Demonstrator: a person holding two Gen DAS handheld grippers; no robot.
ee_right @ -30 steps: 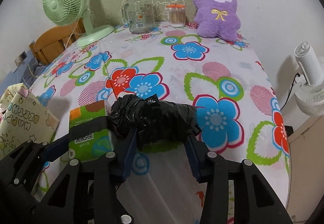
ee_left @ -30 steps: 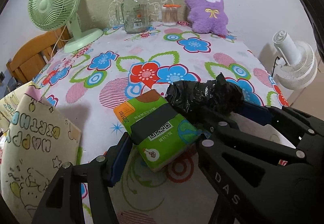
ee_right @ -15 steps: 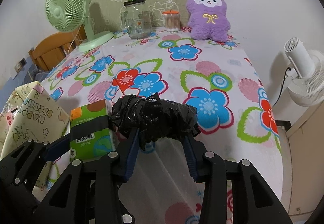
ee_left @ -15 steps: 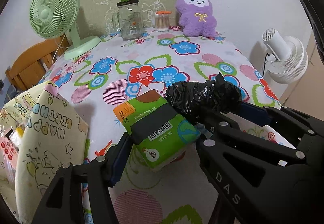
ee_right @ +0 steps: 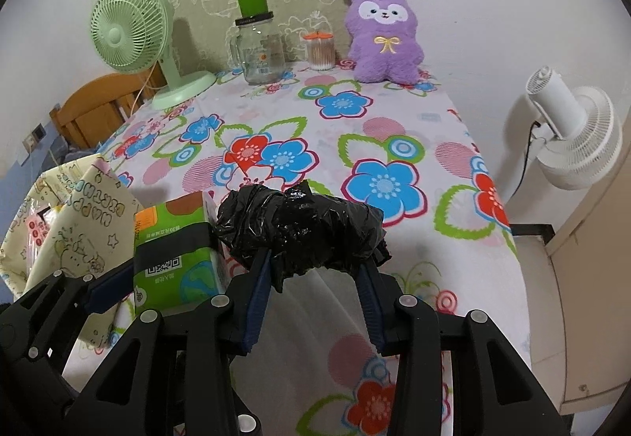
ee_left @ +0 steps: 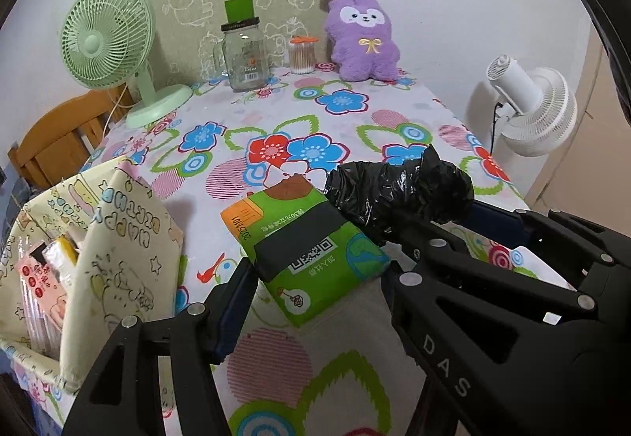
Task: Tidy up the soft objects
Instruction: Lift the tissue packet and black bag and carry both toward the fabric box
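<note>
Carrying loads side by side, the left gripper (ee_left: 315, 290) pinches a green tissue pack (ee_left: 303, 250); the right gripper (ee_right: 315, 278) clamps a crumpled black bag (ee_right: 303, 231), whose slick plastic could slip free.

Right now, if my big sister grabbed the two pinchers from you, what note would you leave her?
Left gripper: shut on the green tissue pack, lifted off the table.
Right gripper: shut on the black plastic bag bundle, also lifted.
The birthday gift bag stands open at the table's left edge, with packets already inside.
Done: both soft things picked up.
Left: probably drop both into the gift bag. The purple plush sits at the far end.
</note>
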